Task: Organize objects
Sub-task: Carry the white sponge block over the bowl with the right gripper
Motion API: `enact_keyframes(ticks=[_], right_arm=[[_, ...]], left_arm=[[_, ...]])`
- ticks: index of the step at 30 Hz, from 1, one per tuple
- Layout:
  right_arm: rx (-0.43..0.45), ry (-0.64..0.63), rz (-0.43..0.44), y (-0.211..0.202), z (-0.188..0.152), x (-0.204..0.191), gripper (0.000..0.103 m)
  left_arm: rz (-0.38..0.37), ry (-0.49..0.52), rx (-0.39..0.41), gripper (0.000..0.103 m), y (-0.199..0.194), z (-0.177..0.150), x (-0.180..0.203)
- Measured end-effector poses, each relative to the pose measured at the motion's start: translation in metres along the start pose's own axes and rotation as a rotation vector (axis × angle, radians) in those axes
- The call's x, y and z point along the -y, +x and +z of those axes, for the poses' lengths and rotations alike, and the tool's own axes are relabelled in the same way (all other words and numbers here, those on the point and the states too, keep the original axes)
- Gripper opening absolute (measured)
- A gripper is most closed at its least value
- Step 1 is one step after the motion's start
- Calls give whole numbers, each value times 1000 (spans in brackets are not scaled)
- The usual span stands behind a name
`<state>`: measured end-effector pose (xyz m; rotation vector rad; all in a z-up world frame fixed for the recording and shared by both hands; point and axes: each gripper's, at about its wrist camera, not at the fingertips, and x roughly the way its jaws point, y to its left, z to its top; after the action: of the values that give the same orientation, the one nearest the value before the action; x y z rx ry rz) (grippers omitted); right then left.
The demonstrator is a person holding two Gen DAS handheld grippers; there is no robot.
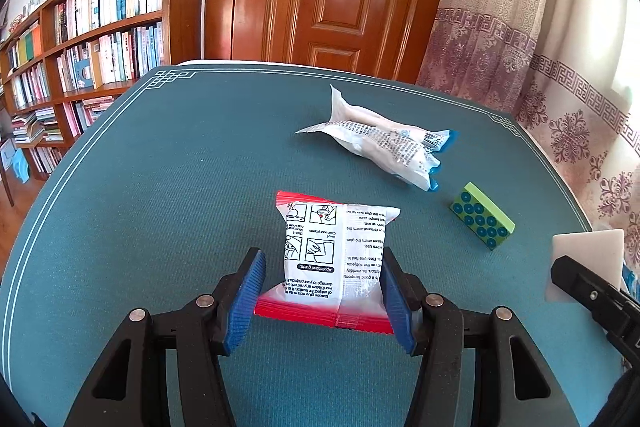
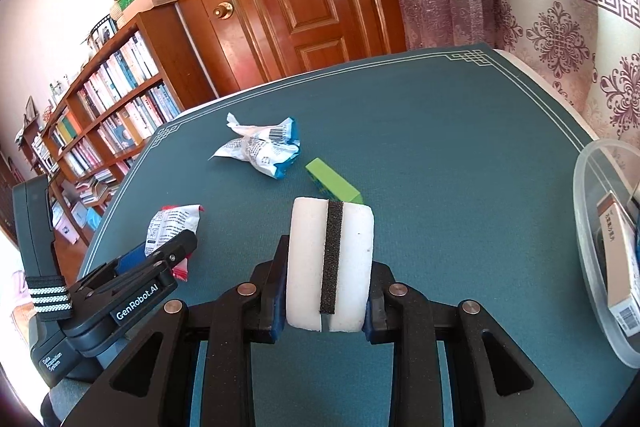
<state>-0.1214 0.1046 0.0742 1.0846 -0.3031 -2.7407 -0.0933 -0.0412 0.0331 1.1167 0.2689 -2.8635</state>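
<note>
So on my teal table mat [image 1: 160, 187] I count two packets, one green dotted block [image 1: 481, 219] and one clear tub [image 2: 592, 247] at the right edge holding a box. My left gripper [image 1: 322, 301], marked "GenRobot.AI", sits half-open around the red-edged packet [image 1: 336, 259] printed "Application guide", pads just beside it. My right gripper [image 2: 325, 301] is clamped on a white sponge [image 2: 330, 263]; the blue-ended packet [image 1: 384, 143] lies farther back.

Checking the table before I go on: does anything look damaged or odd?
The white-and-blue wrapper near the table's far side is crumpled and twisted, with one end flared, though no spill shows. The green block beside it sits askew. Nothing else stands out.
</note>
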Motion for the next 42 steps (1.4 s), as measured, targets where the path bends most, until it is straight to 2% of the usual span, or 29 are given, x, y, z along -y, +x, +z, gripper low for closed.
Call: enact_keyframes(ticks=[24,34,42], right_arm=[[81,105,-144,-55,0,77,29],[128,112,-231,-81,14,113,29],[131,163,-273,-84,27,149,30]], left_arm=[[-74,193,29,59,-20,-20,62],[-113,289,51,59,-33,-33,92],[-128,342,63,59,-41,-40,109]])
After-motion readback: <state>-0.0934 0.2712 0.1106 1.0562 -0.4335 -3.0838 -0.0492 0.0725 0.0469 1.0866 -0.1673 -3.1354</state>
